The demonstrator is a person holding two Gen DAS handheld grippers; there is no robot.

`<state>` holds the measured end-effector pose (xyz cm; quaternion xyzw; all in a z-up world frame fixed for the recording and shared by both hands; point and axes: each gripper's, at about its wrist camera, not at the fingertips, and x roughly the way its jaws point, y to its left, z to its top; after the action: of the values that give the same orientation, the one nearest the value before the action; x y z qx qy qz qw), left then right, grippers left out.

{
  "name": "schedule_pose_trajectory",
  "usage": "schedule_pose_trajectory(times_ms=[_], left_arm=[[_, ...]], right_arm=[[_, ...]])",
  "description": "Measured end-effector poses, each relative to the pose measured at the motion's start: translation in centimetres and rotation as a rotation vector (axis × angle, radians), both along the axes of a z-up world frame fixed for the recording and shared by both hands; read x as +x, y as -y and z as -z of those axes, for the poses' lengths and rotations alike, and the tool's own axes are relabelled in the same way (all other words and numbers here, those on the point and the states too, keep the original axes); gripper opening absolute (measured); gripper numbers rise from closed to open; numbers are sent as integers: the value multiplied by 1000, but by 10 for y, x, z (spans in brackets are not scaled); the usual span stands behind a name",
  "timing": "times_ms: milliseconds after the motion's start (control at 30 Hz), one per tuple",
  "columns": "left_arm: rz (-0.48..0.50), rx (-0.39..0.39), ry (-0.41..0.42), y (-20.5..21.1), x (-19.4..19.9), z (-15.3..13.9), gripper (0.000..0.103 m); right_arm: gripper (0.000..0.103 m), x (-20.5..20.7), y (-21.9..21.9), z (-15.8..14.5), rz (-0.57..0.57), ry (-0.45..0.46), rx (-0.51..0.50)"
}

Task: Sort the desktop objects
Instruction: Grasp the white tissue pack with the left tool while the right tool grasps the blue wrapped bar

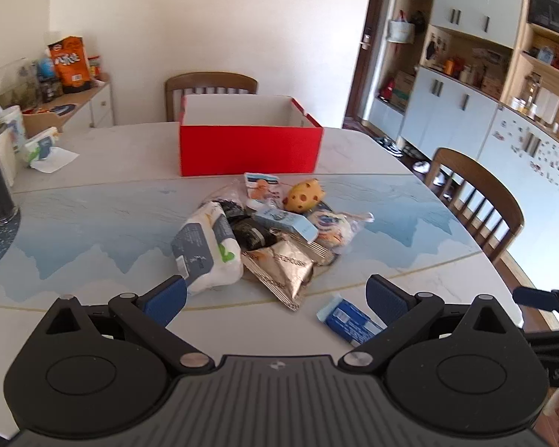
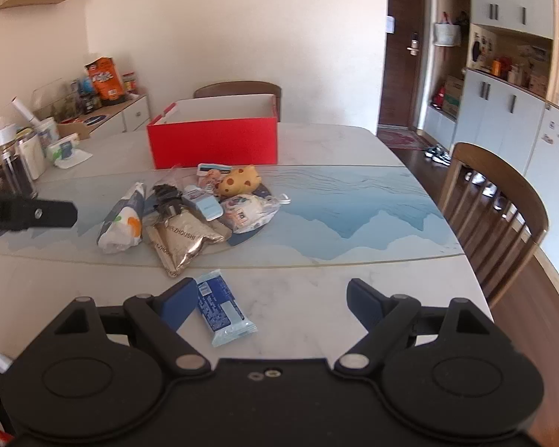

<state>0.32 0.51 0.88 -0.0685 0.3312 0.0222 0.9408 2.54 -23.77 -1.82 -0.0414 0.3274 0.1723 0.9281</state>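
L gripper (image 1: pixel 275 292) spread wide, nothing btwn its blue pads, hovering over the near edge of the table (image 1: pixel 111 186), tilted down. Its L pad sits just in front of a white tissue pack (image 1: pixel 208 249); its R pad is just beside a blue wrapper (image 1: pixel 348 320) lying flat on the white marble, apart from the pile. R gripper (image 2: pixel 272 298) also wide open, empty; the same blue wrapper (image 2: pixel 221 307) lies btwn its pads, close to the L pad, whether touching can't tell. R gripper's tip shows at the R edge of the L view, L gripper's tip at the L edge of the R view, so the two hang side by side. Past them, mid-table on the blue mountain-print mat, the pile: tissue pack on the L, gold foil pouch (image 1: pixel 283 272) nearest front, dark packet (image 1: pixel 249 232) behind it, light-blue box (image 1: pixel 285 221) atop, round clear-wrapped item (image 1: pixel 331 229) on the R, yellow cheese toy (image 1: pixel 305 195) at back R, cartoon sachet (image 1: pixel 261 190) at back. All touching or overlapping. Behind the pile, apart from it, an open red box (image 1: pixel 249 149), white inside, contents not visible. Chair (image 1: pixel 210 85) behind box, another chair (image 1: pixel 480 201) at table's R side. Far L: jars, cups, loose tissue (image 1: pixel 46 152). Cabinets (image 1: pixel 458 97) along the R wall.
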Motion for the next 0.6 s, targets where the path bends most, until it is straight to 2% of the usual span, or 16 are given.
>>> schedule_pose_trajectory(times_ms=[367, 600], left_arm=[[-102, 6, 4, -7, 16, -3, 103], [-86, -6, -16, -34, 45, 11, 103]], right_arm=[[87, 6, -6, 13, -138, -2, -26], [87, 20, -21, 28, -124, -37, -49]])
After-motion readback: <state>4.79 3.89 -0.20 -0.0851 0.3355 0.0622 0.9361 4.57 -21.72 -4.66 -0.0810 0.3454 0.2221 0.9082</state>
